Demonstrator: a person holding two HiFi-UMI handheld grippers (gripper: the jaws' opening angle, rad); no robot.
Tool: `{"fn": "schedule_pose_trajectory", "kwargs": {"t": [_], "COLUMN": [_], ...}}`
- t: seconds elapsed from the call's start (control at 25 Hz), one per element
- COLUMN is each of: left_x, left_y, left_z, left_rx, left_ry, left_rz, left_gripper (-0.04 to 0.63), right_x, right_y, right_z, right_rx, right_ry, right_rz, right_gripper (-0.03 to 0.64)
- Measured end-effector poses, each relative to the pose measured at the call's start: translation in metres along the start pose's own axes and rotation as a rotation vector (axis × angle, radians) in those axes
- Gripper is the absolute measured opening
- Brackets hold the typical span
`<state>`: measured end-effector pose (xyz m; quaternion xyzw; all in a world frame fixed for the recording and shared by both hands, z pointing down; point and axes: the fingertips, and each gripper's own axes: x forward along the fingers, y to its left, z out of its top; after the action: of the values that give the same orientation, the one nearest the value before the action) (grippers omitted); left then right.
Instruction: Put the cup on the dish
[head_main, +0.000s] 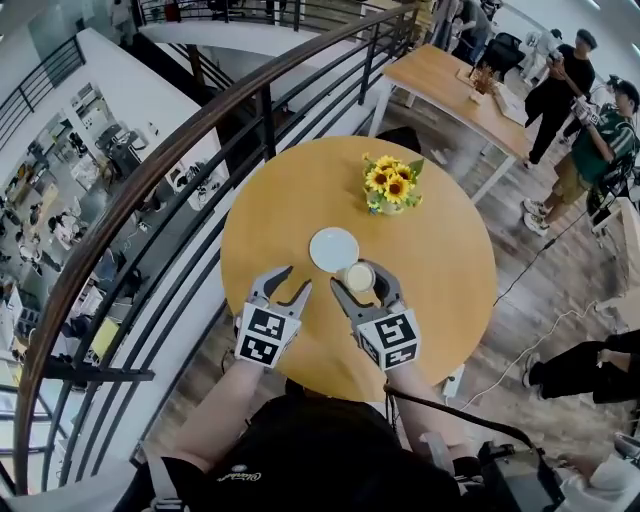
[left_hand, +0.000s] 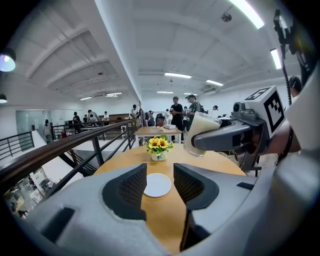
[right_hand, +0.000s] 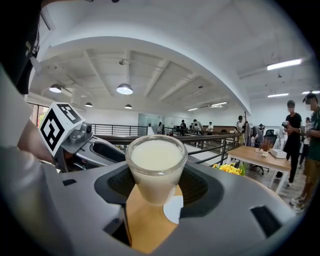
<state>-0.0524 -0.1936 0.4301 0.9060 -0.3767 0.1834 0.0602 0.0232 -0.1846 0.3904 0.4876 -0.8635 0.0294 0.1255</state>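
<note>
A clear glass cup (right_hand: 155, 167) full of a creamy white drink sits between the jaws of my right gripper (right_hand: 156, 186), which is shut on it and holds it in the air. In the head view the cup (head_main: 360, 277) hangs just right of and nearer than the small white dish (head_main: 333, 249) on the round wooden table (head_main: 450, 290). The left gripper view shows the cup (left_hand: 201, 132) lifted above the tabletop, right of the dish (left_hand: 157, 184). My left gripper (head_main: 280, 290) hovers open with nothing in it, near the dish's left front.
A small pot of sunflowers (head_main: 391, 186) stands on the table behind the dish. A dark curved railing (head_main: 190, 180) runs along the table's left, with a drop to a lower floor beyond. People stand by another wooden table (head_main: 455, 90) at the back right.
</note>
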Motion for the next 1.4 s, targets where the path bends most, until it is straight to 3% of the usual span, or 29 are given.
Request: {"fn": "schedule_pose_trajectory", "kwargs": {"t": [0.6,1.12,1.4], "left_x": [0.031,0.078,0.102], "left_y": [-0.012,-0.008,-0.008], "left_z": [-0.002,-0.037,-0.084], "left_rx": [-0.028,-0.094,-0.126], "left_ry": [0.049,0.124,0.188], "left_rz": [0.013,0.000,-0.020], "left_gripper": [0.166,0.164,0.164], "right_x": [0.002,0.035,0.049], "right_y": [-0.025,-0.046,-0.047], "right_z": [-0.023,-0.071,-0.130], "right_rx": [0.023,-0.002,0.053], "right_ry": [0.033,0.118,0.189], "right_rz": [0.029,0.052,0.044], "right_gripper": [0.255,0.255,0.255]}}
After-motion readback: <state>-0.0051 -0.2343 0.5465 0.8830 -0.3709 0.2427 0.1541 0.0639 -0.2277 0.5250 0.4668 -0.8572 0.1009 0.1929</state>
